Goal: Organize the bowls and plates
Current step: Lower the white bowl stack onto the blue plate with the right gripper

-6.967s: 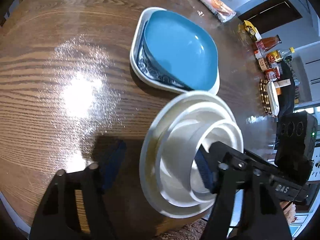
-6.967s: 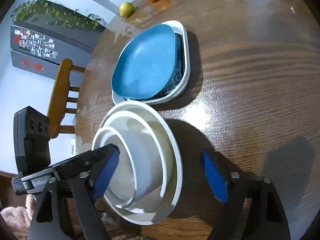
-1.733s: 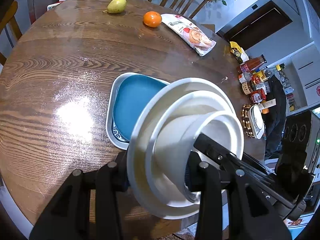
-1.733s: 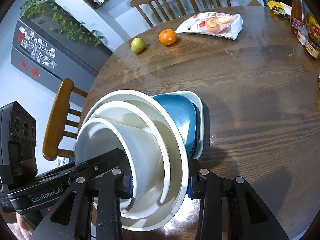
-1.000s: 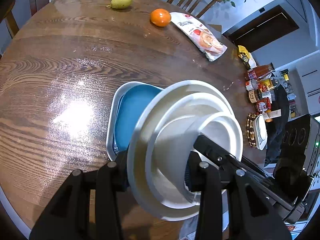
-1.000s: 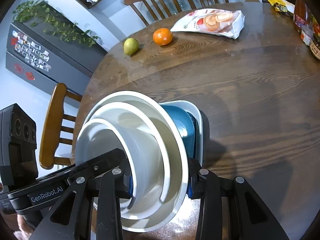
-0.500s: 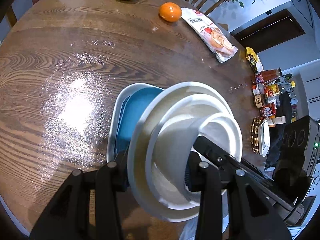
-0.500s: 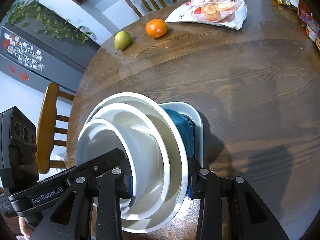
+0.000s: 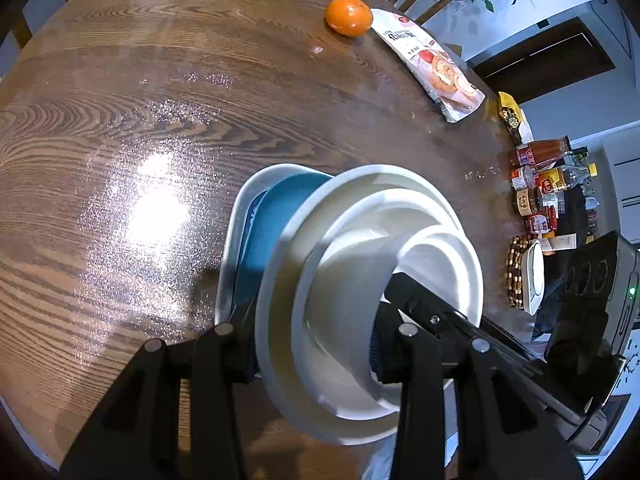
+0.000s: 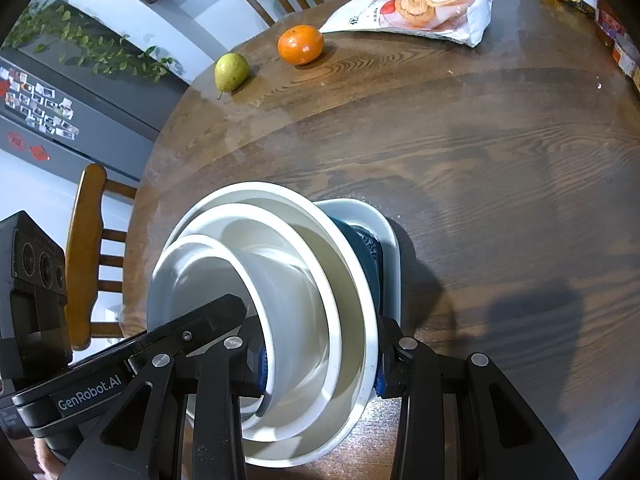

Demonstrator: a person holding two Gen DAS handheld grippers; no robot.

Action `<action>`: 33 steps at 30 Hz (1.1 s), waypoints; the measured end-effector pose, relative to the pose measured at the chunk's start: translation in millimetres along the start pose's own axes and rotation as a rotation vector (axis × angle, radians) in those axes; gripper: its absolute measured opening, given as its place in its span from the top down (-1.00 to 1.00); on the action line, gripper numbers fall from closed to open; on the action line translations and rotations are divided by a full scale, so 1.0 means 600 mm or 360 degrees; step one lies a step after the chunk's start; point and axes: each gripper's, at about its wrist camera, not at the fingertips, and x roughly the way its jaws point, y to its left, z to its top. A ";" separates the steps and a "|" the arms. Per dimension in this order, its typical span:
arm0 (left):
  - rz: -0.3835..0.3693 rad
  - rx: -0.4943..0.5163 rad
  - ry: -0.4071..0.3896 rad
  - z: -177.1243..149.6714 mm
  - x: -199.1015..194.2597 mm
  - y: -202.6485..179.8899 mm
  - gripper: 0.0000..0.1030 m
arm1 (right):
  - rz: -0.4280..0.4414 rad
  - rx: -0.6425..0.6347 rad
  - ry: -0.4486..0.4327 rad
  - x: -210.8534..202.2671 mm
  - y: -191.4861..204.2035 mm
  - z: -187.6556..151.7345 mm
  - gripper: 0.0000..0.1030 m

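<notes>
Three nested white bowls (image 9: 352,276) (image 10: 304,280) hang tilted over a blue plate (image 9: 280,216) (image 10: 362,256), which lies in a white square plate (image 9: 240,216) (image 10: 386,240) on the round wooden table (image 9: 120,120). My left gripper (image 9: 316,344) is shut on the stack's left side, one finger outside the big bowl and one inside the small one. My right gripper (image 10: 320,360) is shut on the opposite side the same way. Whether the stack touches the blue plate is hidden by the bowls.
A pear (image 10: 231,71), an orange (image 10: 301,45) and a snack bag (image 10: 416,8) lie at the table's far side. Jars and bottles (image 9: 540,184) crowd the right edge. Wooden chairs (image 10: 86,256) stand around the table.
Seven seconds ago the bowls stood on the table beside the plates between open jaws. Both grippers have since shut on them and carried them over the plates. In the last second they sank slightly.
</notes>
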 end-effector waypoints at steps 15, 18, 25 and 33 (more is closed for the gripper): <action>-0.0020 -0.0034 0.0028 0.005 0.013 0.005 0.28 | -0.0029 -0.0004 0.0004 0.010 0.001 0.005 0.23; -0.0023 -0.0041 0.0034 0.005 0.014 0.006 0.28 | -0.0037 -0.0009 0.0003 0.010 0.002 0.006 0.23; -0.0025 -0.0049 0.0040 0.005 0.015 0.007 0.28 | -0.0042 -0.0007 0.0006 0.011 0.002 0.004 0.23; -0.0028 -0.0057 0.0050 0.005 0.016 0.007 0.28 | -0.0050 -0.0008 0.0005 0.011 0.003 0.005 0.23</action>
